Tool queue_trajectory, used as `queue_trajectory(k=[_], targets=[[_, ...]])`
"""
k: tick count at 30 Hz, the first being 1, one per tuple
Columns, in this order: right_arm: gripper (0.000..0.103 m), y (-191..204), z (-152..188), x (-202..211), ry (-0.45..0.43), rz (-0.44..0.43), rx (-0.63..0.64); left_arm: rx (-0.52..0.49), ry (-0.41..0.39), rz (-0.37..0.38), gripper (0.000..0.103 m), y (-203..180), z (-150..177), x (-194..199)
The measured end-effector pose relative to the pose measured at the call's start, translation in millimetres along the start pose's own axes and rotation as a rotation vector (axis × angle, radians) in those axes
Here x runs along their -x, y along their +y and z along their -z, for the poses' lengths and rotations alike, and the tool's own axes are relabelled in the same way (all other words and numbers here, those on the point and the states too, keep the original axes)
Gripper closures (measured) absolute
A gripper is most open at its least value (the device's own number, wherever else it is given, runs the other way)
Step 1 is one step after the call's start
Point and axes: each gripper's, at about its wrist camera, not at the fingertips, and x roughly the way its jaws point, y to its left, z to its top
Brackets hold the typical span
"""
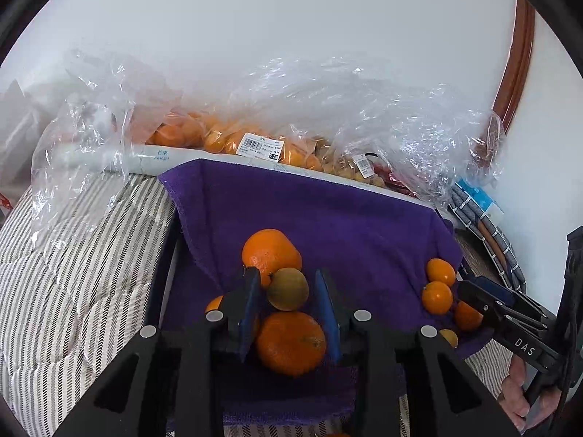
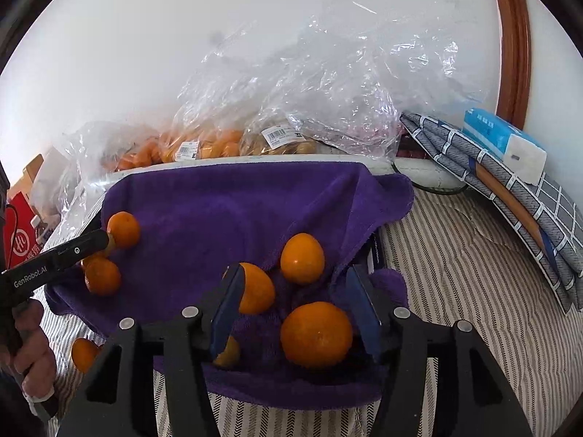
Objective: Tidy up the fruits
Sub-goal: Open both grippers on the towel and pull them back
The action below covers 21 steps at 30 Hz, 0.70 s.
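Note:
A purple towel (image 1: 364, 225) lines a shallow box that holds several oranges. My left gripper (image 1: 286, 271) stands open around a small yellow-green fruit (image 1: 288, 288), with a thin gap at each pad. That fruit rests on two big oranges (image 1: 289, 342). My right gripper (image 2: 295, 267) is open wider over the towel (image 2: 218, 211). One orange (image 2: 257, 293) lies against its left finger and a bigger orange (image 2: 316, 333) lies near its right finger. In the left wrist view the right gripper's tip (image 1: 473, 291) sits among small oranges (image 1: 437, 296).
Clear plastic bags of oranges (image 1: 226, 138) with price labels lie behind the box on a white carton (image 1: 145, 154). Striped bedding (image 2: 455, 291) surrounds the box. Folded grey checked fabric (image 2: 492, 182) and a tissue pack (image 2: 506, 142) lie at the right, and a red box (image 2: 18, 240) at the left.

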Motion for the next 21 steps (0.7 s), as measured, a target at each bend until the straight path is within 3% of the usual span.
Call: queue_trajectory(k=[8, 12, 21], targets=[[0.046, 13, 4, 30, -0.044, 0.002, -0.056, 0.013, -0.050, -0.023, 0.063, 15, 6, 32], [0.060, 33, 14, 48, -0.023, -0.020, -0.028, 0.018, -0.062, -0.041, 0.063, 29, 17, 54], [0.074, 93, 49, 65, 0.025, -0.094, 0.080, 0.075, -0.034, -0.100, 0.063, 70, 52, 91]])
